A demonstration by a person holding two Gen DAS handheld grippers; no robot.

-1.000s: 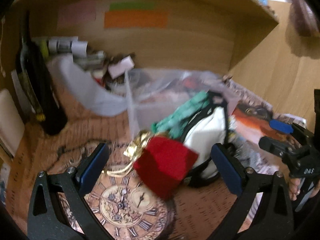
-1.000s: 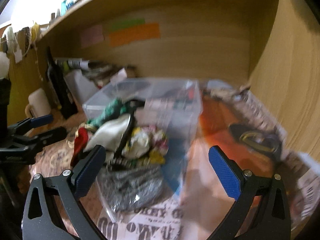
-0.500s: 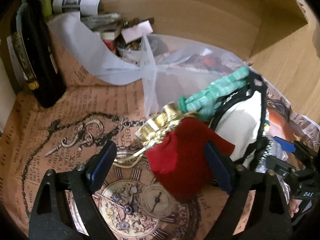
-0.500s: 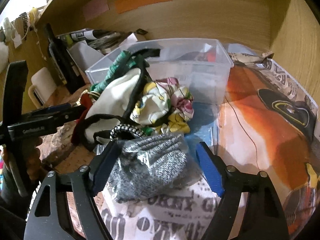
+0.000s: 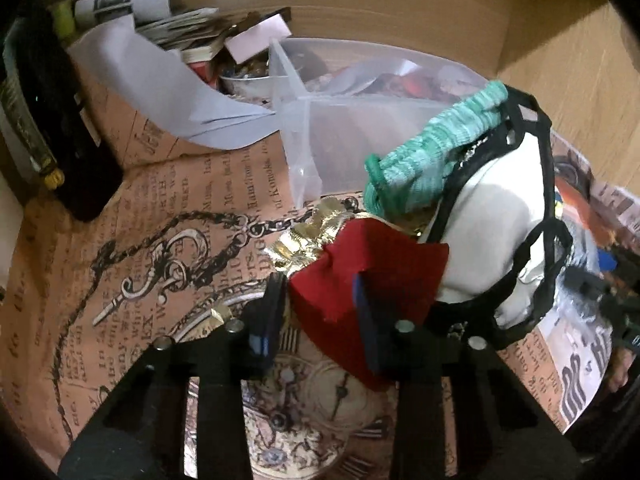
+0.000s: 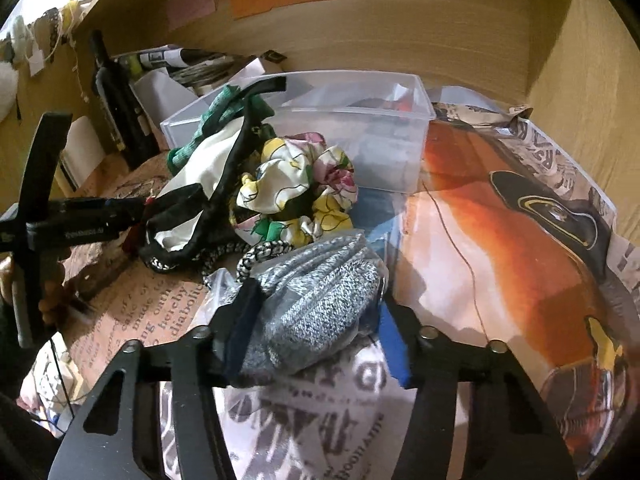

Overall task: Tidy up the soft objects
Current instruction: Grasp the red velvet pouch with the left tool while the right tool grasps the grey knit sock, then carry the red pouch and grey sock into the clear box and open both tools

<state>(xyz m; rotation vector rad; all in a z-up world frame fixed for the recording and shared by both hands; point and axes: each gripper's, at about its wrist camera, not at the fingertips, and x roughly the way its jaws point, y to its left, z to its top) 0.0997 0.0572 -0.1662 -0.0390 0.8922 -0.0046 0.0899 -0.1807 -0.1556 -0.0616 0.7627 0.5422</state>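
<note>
The printed paper table cover (image 5: 168, 184) carried old-style print beside a drawn key and chain; most of it was too warped to read, though "Komoka" could be made out near the clear plastic box (image 5: 360, 128). In the right wrist view the same cover (image 6: 148, 312) showed fragments that looked like "made", "cake of" and "diabolic". The newsprint sheet (image 6: 320, 408) under the gray knit bundle bore large black capitals, cut off and blurred. The drawn clock face (image 5: 320, 412) had Roman numerals round its rim. White lettering ran along the left gripper (image 6: 80, 234) body, too small to read. The dark bottle (image 5: 44, 128) had a label with unreadable print.
</note>
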